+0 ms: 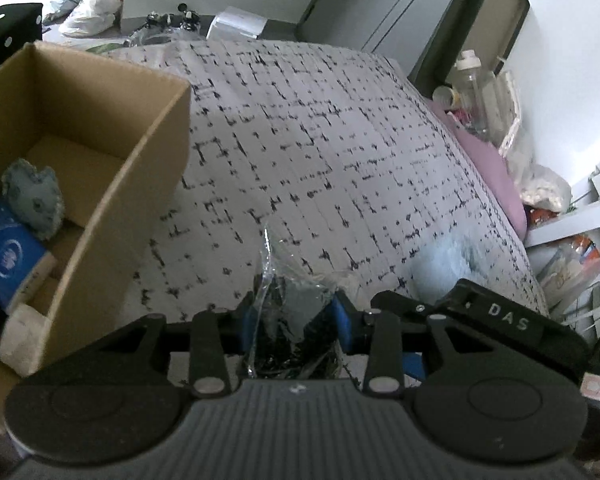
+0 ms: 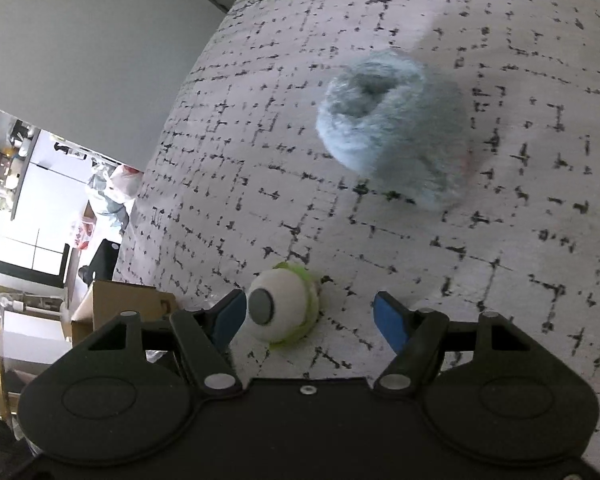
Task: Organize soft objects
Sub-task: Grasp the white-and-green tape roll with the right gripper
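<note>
My left gripper [image 1: 296, 312] is shut on a clear plastic packet [image 1: 292, 316] with dark contents, held above the patterned bedspread [image 1: 320, 140] just right of an open cardboard box [image 1: 112, 184]. The box holds a grey-green plush [image 1: 34, 196], a blue pack [image 1: 8, 264] and a white block [image 1: 20, 336]. My right gripper [image 2: 310, 316] is open just above the bedspread [image 2: 500, 280], with a white-and-green eyeball plush [image 2: 284, 308] beside its left finger [image 2: 230, 316]. A fluffy grey-blue soft item [image 2: 392, 128] lies ahead of it; it also shows in the left wrist view [image 1: 448, 264].
The right gripper's body [image 1: 496, 320] shows in the left wrist view, low right. A purple cushion [image 1: 496, 172], bottles and bags crowd the right side of the bed. Plastic bags [image 1: 96, 4] lie on the floor beyond. The box corner [image 2: 124, 304] shows left of the right gripper.
</note>
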